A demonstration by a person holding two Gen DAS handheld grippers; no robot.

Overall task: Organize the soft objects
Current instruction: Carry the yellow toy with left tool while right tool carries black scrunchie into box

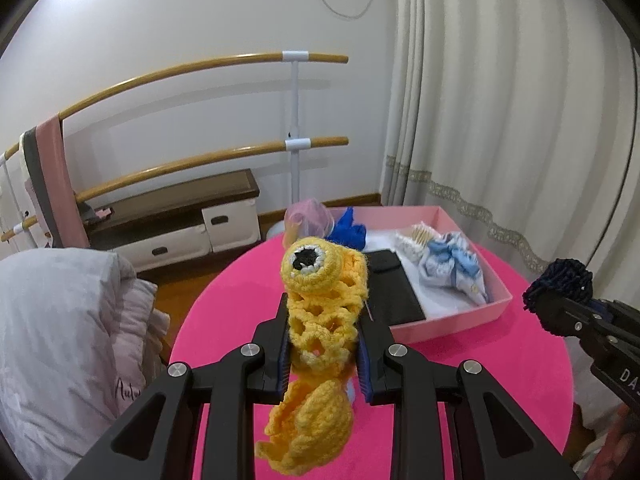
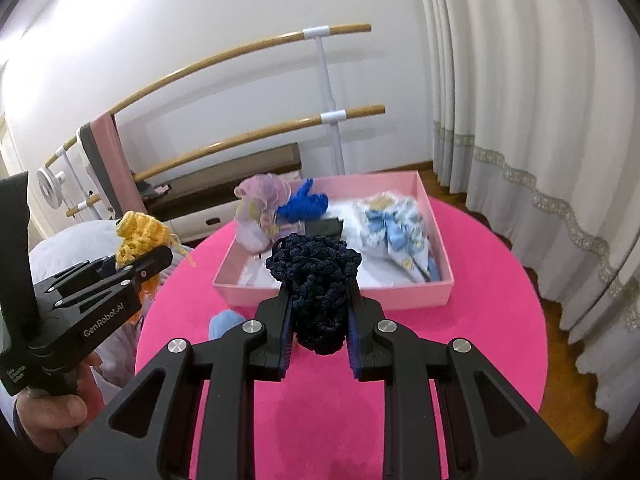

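The yellow crochet piece [image 1: 320, 300] is clamped in the left gripper [image 1: 324, 320] above the pink table [image 1: 224, 300]. The navy crochet piece [image 2: 316, 280] is clamped in the right gripper [image 2: 318, 300]. Only the right view shows the person's hand [image 2: 52, 408]; the pink box [image 2: 336, 294] lies beyond.

Yellow crochet toy [image 1: 320, 304]: open-loop yarn, fuzzy matt. Navy knit piece [image 2: 316, 280]: chunky rough yarn. Both grippers: matt black plastic, shiny metal pins, ribbed blue pads. Round table [image 2: 480, 280]: pink felt-like matt cloth. Pink box [image 2: 340, 290]: smooth matt card. Rails upper left [image 1: 160, 76]: glossy wood.
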